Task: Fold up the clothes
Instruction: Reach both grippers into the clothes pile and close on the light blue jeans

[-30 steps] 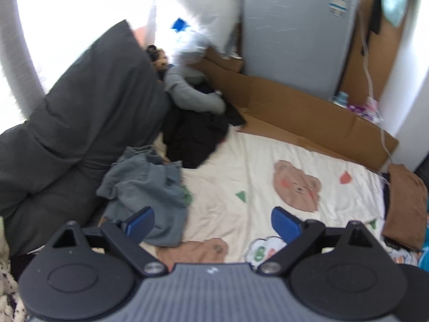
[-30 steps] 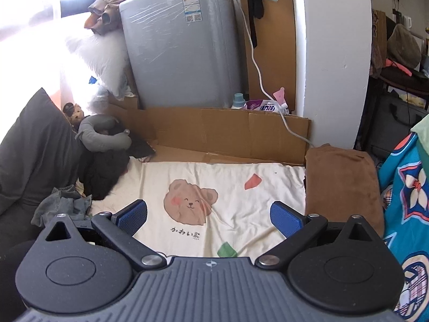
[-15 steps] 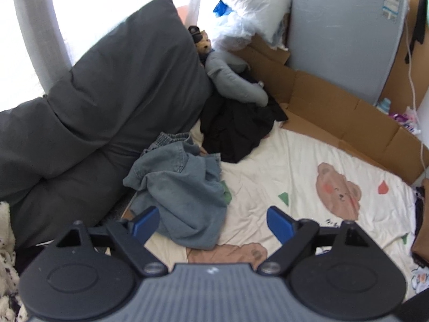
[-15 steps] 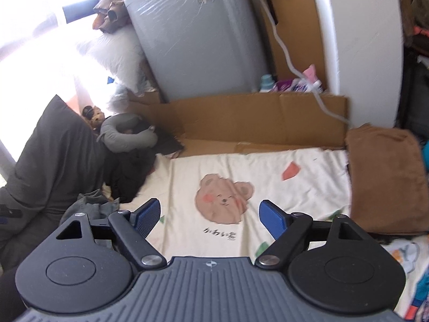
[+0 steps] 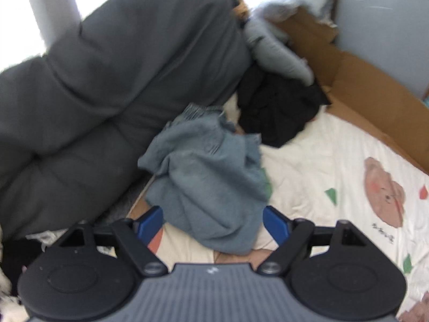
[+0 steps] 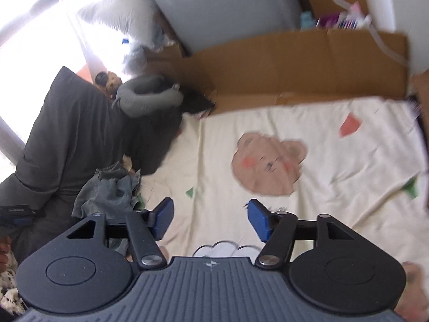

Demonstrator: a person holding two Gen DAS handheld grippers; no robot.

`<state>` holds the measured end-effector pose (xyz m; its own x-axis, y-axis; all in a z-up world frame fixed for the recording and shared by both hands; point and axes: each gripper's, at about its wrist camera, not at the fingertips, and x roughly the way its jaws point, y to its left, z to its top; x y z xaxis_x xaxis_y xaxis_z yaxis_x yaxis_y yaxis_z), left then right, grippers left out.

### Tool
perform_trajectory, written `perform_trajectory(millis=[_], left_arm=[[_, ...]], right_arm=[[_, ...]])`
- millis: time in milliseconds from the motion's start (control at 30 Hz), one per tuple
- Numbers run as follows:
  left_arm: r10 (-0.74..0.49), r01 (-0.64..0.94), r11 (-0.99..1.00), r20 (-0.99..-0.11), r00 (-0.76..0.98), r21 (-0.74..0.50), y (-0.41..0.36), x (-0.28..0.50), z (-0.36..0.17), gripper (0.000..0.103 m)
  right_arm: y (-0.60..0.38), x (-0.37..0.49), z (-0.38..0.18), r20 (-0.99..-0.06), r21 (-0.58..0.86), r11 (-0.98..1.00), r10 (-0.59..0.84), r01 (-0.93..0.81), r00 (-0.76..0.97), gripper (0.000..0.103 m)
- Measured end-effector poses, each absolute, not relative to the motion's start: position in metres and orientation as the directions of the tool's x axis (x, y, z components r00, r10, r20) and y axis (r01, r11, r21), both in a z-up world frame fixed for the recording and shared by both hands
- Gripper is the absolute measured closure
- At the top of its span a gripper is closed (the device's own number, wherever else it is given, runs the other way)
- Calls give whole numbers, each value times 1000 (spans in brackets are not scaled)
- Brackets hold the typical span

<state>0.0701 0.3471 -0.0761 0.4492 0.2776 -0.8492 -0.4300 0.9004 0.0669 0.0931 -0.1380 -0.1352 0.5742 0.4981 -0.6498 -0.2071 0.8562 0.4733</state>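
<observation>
Left hand-held gripper [image 5: 213, 221], jaws spread and empty, faces the crumpled blue-grey garment [image 5: 211, 179], which lies just ahead between its fingers on the cream printed bed sheet [image 5: 335, 161], long axis running away toward the dark cushion [image 5: 112, 80]. Right hand-held gripper [image 6: 209, 218], also spread, stands farther off. Soft, wrinkled denim-like cloth; black garment [image 5: 276, 110] beyond.

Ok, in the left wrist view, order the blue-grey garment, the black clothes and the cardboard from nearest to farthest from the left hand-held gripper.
1. Blue-grey garment: crumpled just ahead of the left hand-held gripper, between its open fingers.
2. Black clothes: beyond it, slightly right.
3. Cardboard: farthest, along the bed's far right edge.
</observation>
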Motion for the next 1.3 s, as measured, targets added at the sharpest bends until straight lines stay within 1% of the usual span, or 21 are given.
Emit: perform_trajectory(millis=[100,300,533,567,633,667,733,800,900,1000,1100,1167,1200,1300], left_arm=[[285,-470,881,-858,426,59,366,76,-109,18],[287,-550,835,-873,395,26,401,84,-176,18],[290,-605,796,-884,367,11,424,73,-236,17],[290,-607,794,-883,369,7,428,72,-241,17],[294,-609,793,-875,385,-1,435,68,-247,17],[294,-608,794,-870,397,-10,439,67,-249,19],[298,-614,789,-860,414,-22,446,66,-250,23],[319,-604,797,-853,413,5,449,68,-252,23],[320,-578,816,-844,431,14,451,70,-256,23],[283,-573,819,-847,450,-31,457,75,-267,25],[243,-581,809,-851,466,-86,464,78,-282,31],[217,-588,799,-853,474,-123,469,80,-291,37],[209,-593,793,-852,480,-139,472,81,-294,39],[199,-594,786,-840,505,-171,477,86,-297,40]], right_arm=[[-116,103,-164,-652,497,836,537,-233,535,43],[-69,113,-215,-656,533,785,619,-316,432,44],[-19,119,-256,-667,555,730,677,-398,312,44],[-12,120,-263,-664,566,721,686,-400,298,44],[4,123,-275,-656,591,698,707,-403,263,53],[13,125,-281,-658,598,691,713,-405,244,59],[29,127,-291,-661,605,685,716,-405,223,59],[43,128,-298,-652,619,667,731,-414,203,59],[62,133,-307,-638,640,646,748,-416,180,59],[83,141,-317,-626,660,636,760,-400,174,59],[111,154,-331,-612,689,617,776,-381,149,59],[131,162,-339,-594,711,591,795,-382,125,59],[142,166,-342,-591,717,582,799,-384,109,59],[168,170,-354,-575,747,553,816,-368,57,59]])
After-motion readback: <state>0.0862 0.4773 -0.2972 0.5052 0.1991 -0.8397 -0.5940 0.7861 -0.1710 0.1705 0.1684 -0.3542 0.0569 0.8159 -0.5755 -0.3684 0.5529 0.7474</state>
